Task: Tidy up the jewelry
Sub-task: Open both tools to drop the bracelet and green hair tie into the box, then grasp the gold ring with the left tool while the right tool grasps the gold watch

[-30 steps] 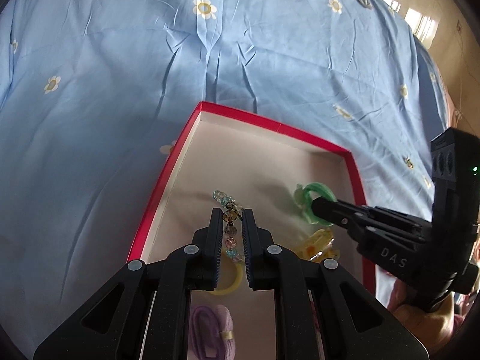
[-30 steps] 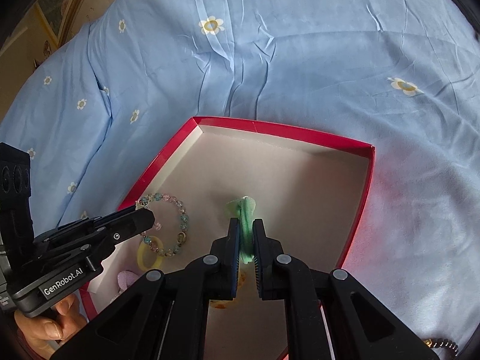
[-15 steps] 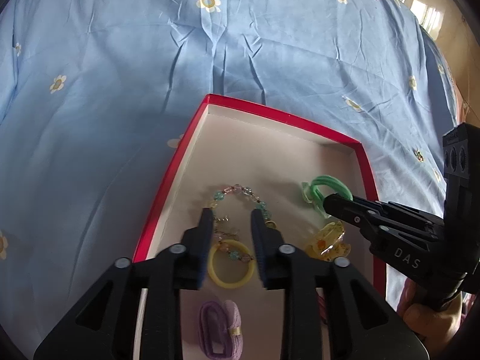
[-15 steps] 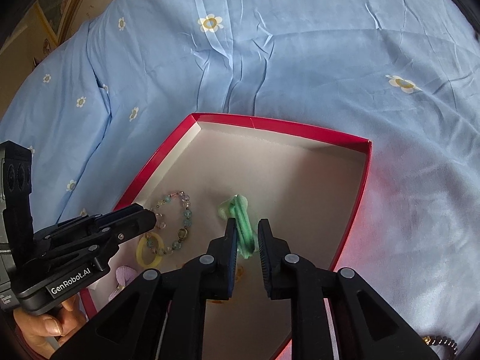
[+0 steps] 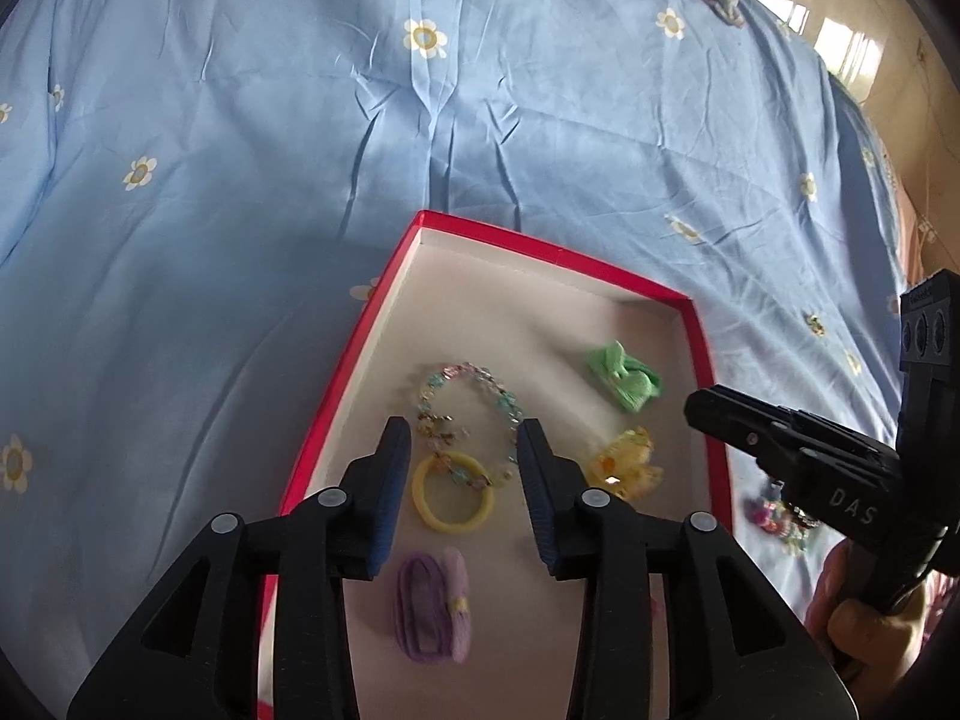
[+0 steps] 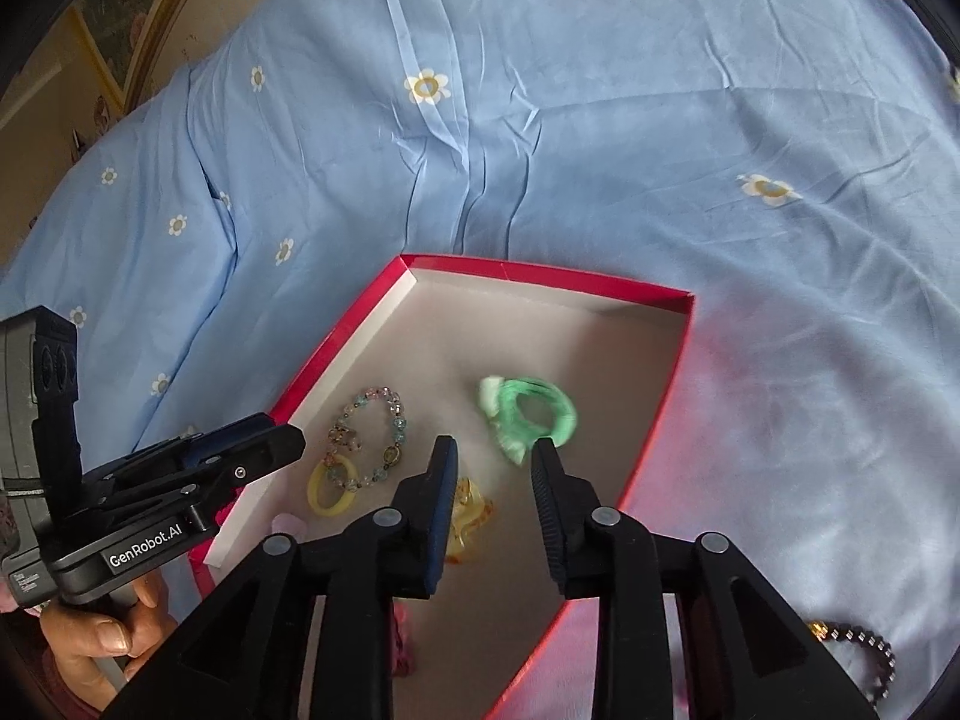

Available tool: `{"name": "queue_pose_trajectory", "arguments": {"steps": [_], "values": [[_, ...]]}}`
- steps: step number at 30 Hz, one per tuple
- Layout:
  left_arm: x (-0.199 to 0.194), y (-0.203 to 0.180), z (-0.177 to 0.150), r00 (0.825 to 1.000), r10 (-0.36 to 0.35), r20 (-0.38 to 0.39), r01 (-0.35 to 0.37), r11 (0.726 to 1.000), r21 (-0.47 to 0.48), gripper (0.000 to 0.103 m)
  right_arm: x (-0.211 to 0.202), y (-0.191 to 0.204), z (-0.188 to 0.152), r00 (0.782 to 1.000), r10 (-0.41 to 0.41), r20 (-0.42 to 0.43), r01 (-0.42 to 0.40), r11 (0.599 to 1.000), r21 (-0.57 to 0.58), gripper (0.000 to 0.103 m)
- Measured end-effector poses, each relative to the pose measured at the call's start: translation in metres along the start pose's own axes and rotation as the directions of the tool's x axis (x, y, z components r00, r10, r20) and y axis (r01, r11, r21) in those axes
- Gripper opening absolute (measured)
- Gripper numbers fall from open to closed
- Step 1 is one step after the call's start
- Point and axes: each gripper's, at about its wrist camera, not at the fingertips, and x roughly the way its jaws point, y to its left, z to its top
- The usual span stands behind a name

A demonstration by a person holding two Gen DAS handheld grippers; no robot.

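Observation:
A red-rimmed box (image 5: 543, 249) (image 6: 540, 276) with a pale floor lies on the blue bedsheet. In it lie a beaded bracelet (image 5: 474, 405) (image 6: 369, 438), a yellow ring band (image 5: 453, 495) (image 6: 330, 483), a green hair tie (image 5: 624, 378) (image 6: 528, 411), a yellow clip (image 5: 624, 465) (image 6: 468, 516) and a purple hair tie (image 5: 432, 606). My left gripper (image 5: 465, 450) is open above the bracelet and yellow band. My right gripper (image 6: 495, 456) is open just in front of the green hair tie.
A colourful beaded piece (image 5: 774, 513) lies on the sheet right of the box, partly behind the right gripper body. A dark beaded bracelet (image 6: 858, 654) lies on the sheet at the lower right. The bed edge and floor show at the far corners.
Both grippers opened and drew back. The left let go of the beaded bracelet, the right let go of the green hair tie; both pieces now lie on the box floor.

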Motion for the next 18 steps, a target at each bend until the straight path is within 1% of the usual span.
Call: {"name": "queue_pose_trajectory", "arguments": {"steps": [4,8,11,14,18], "values": [[-0.01,-0.008,-0.008,1.0,-0.025,0.004,0.025,1.0,0.005,0.037,-0.023,-0.006,-0.006,1.0,-0.005,0.022,0.005,1.0,0.017,0.03],[-0.021,-0.017,-0.018,0.998,-0.057,0.006,0.057,0.998,0.006,0.037,-0.043,-0.013,-0.012,0.999,-0.017,0.042,0.016,0.999,0.031,0.034],[-0.028,-0.025,-0.025,0.997,-0.08,0.007,0.08,0.997,0.009,0.039,-0.061,-0.019,-0.018,0.998,-0.031,0.061,0.028,0.999,0.041,0.035],[-0.033,-0.034,-0.032,0.995,-0.097,0.005,0.096,0.995,0.023,0.039,-0.078,-0.026,-0.025,0.996,-0.043,0.077,0.038,0.998,0.056,0.037],[-0.04,-0.048,-0.038,0.993,-0.12,0.002,0.12,0.992,0.044,0.039,-0.094,-0.037,-0.034,0.994,-0.061,0.092,0.054,0.995,0.083,0.038]]}}
